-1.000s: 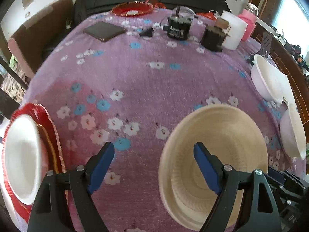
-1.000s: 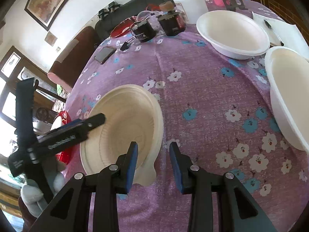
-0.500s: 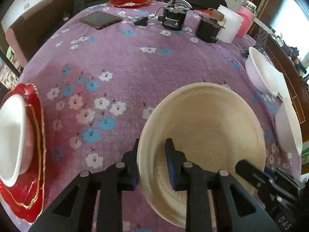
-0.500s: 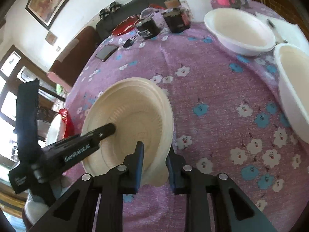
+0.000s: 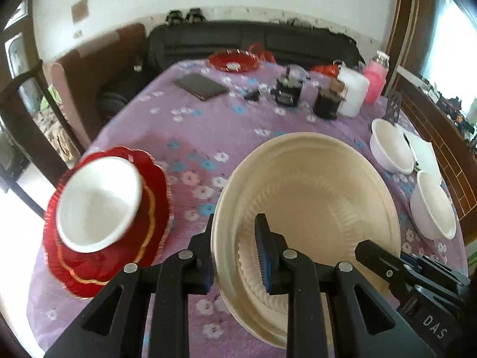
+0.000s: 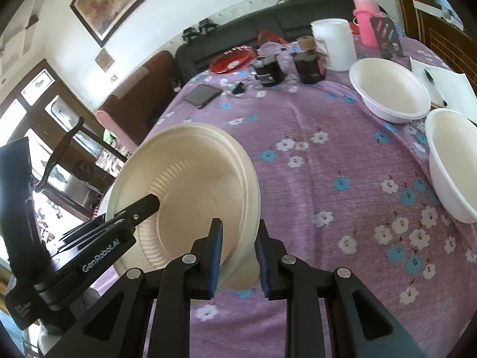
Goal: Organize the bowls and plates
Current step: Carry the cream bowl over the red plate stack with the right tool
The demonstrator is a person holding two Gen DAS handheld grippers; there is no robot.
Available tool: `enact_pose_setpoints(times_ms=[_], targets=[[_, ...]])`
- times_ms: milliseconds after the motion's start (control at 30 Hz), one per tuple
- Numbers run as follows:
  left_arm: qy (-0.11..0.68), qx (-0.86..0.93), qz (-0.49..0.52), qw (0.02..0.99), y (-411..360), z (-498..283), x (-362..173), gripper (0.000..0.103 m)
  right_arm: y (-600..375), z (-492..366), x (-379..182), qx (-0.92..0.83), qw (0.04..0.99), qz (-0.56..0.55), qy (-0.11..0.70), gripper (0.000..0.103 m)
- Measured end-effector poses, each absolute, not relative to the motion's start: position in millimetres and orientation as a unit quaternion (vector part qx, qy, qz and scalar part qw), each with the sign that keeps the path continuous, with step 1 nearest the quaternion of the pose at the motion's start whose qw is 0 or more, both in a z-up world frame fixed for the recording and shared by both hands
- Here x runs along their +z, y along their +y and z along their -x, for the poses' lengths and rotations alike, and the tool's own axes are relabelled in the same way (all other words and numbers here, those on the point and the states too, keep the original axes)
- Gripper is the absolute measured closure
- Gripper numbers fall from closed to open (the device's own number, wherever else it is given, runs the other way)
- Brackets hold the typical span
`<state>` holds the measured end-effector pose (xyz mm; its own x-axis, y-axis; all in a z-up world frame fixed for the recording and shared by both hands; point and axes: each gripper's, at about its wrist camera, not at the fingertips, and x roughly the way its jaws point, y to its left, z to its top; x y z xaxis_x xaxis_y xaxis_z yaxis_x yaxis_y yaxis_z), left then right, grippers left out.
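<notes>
A stack of cream paper plates [image 5: 316, 197] [image 6: 190, 179] hangs tilted above the purple flowered tablecloth [image 6: 328, 179]. My left gripper [image 5: 237, 250] is shut on the stack's left rim. My right gripper [image 6: 237, 249] is shut on its right rim, and shows in the left wrist view at the lower right. At the left a white bowl [image 5: 98, 203] sits on stacked red plates [image 5: 149, 232]. Two more white bowls [image 6: 390, 89] [image 6: 453, 161] rest at the right of the table.
At the far end stand a phone [image 5: 199, 86], a red plate [image 5: 234, 61], two dark jars [image 5: 287, 91], a white tub [image 5: 353, 91] and a pink bottle [image 5: 375, 80]. Paper with a pen [image 6: 441, 86] lies at the right edge. A dark sofa [image 5: 253, 41] is behind the table.
Both grippers closed on opposite rims of the cream plates. The stack has risen off the cloth and tilted, and the red plates with the bowl now sit nearer the left gripper.
</notes>
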<state>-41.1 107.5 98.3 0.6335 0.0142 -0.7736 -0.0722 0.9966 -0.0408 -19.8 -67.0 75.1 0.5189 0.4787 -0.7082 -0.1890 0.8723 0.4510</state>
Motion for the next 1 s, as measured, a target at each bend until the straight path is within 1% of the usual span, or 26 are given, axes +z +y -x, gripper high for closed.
enact_pose_setpoints(times_ms=[400, 867, 1000], targets=[[0.393, 0.058, 0.073, 0.915, 151.2, 79.3, 115.9, 0.08, -22.8, 43.7, 105.3, 0.22, 0.869, -0.118, 0.426, 0.079], [0.378, 0.117, 0.124, 0.91, 236.9, 89.2, 118.1, 0.08, 69.6, 27.7, 115.3, 0.263, 0.865, -0.06, 0.424, 0.079], [0.368, 0.141, 0.132, 0.91, 264.4, 83.6, 127.0, 0.08, 101.6, 15.2, 125.9, 0.276, 0.865, -0.04, 0.417, 0.079]])
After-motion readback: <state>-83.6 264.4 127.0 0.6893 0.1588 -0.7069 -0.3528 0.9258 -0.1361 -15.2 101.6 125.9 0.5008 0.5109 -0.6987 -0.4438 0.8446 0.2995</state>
